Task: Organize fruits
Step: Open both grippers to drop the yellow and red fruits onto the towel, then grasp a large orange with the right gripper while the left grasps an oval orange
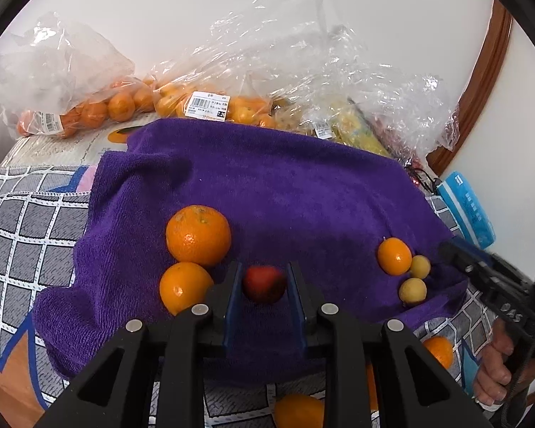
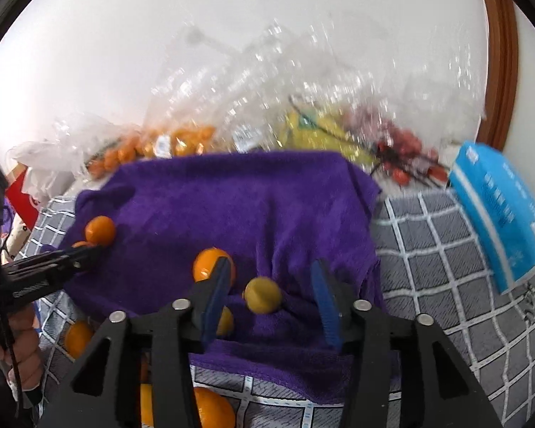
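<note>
- Purple towel spread over a grey checked cloth; fills centre of both views and serves as the sorting area.
- Clear plastic bags along the wall, top of frame: mandarins still bagged at upper left, a yellow pack and red fruit further right. Unpacked? Not yet, by the look of it.
- Blue packet at right edge, off the towel; prob. not part of the job.
- Two big oranges touching each other, left-centre of towel in left wrist view: one group looks formed.
- Small orange at right of towel, with two small yellow fruits just beside it: second cluster, mixed kinds.
- Loose oranges off the towel at bottom of frame and lower right; these look still to be placed.
- Left gripper: jaws narrowed around a small red fruit, blurred. Pads sit just at its sides; whether it's firmly pinched, can't tell.
- Right gripper: jaws wide apart, nothing held. One yellow fruit lies between the fingers, not touching either.
- Judgement: early to mid stage. A few pieces grouped on the towel, red fruit being handled, bags and strays left.
</note>
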A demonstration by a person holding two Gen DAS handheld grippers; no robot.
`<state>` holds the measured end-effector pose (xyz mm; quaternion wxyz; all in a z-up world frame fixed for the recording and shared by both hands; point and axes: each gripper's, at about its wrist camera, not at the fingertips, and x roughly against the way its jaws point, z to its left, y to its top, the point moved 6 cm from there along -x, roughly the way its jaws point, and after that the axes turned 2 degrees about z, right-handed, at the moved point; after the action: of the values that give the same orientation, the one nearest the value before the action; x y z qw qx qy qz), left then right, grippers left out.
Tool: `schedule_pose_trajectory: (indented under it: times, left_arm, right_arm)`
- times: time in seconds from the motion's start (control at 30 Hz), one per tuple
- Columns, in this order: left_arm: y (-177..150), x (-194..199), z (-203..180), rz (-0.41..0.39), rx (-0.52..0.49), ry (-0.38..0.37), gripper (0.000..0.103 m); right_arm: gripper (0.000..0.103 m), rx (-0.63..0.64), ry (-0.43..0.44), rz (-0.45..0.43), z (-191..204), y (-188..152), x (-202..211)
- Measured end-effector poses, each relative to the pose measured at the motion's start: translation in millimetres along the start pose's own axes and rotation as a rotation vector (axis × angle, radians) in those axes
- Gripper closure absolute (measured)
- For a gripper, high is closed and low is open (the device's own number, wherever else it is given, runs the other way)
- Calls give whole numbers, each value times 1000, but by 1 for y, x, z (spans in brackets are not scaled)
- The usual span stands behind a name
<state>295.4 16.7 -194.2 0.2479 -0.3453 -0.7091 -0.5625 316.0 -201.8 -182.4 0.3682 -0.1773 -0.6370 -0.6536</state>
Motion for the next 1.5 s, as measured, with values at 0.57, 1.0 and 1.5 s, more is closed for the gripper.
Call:
schedule_pose_trajectory:
  times: [0.57,1.0,1.5]
  left_arm:
    - [17,40,3,-125,23,-13,61]
    - [-8,91,14,-138,22,-31,58]
    - [-77,94,36,-8,11,53,58]
  right_arm:
    - [62,41,-6,36,27,-40,36]
    - [63,17,13,120,37,-84,33]
    - [62,6,-8,164,36,-89,17]
